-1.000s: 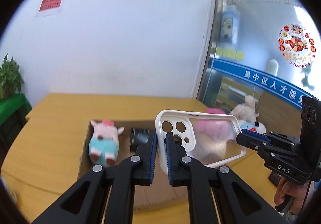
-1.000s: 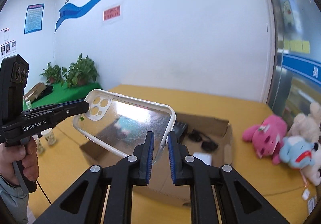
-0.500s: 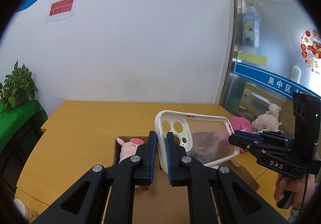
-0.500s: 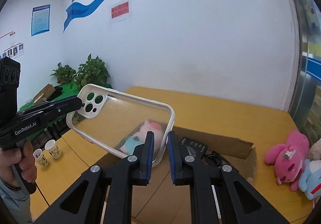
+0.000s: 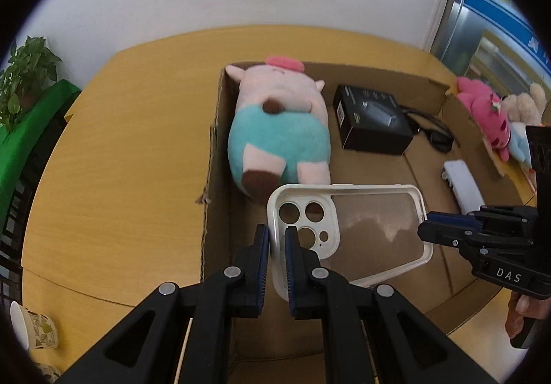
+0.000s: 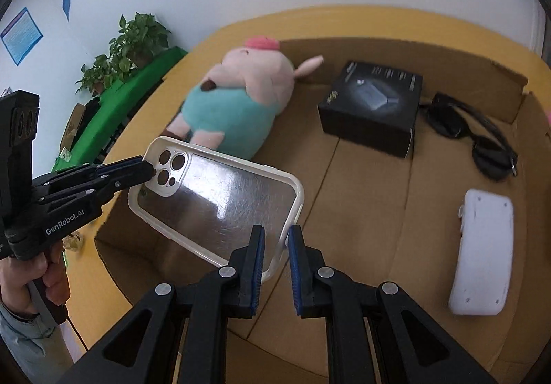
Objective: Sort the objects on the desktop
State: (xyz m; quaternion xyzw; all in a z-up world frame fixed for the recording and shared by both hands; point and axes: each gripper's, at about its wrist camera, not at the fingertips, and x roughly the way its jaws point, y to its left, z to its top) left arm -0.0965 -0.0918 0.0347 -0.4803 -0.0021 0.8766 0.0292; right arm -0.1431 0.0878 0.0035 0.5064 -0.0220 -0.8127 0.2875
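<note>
A clear phone case (image 5: 358,232) with a white rim hangs over the open cardboard box (image 5: 213,156). My left gripper (image 5: 276,239) is shut on its camera-end edge. My right gripper (image 6: 276,242) is shut on the opposite end of the phone case (image 6: 220,201). In the right wrist view the left gripper's tip (image 6: 137,170) meets the case by the camera holes. In the left wrist view the right gripper's tip (image 5: 427,229) meets the case's right edge. The case is tilted, above the box floor (image 6: 361,211).
Inside the box lie a pink pig plush in teal shorts (image 5: 279,132), a black box (image 5: 372,122), black sunglasses (image 6: 471,132) and a white oblong device (image 6: 482,249). More plush toys (image 5: 489,115) sit on the wooden table (image 5: 120,160) right of the box. Paper cups (image 5: 31,329) stand at the left edge.
Both grippers have tipped down and carried the phone case lower, from out in front of the wall to just above the box's inside. Both still hold the case.
</note>
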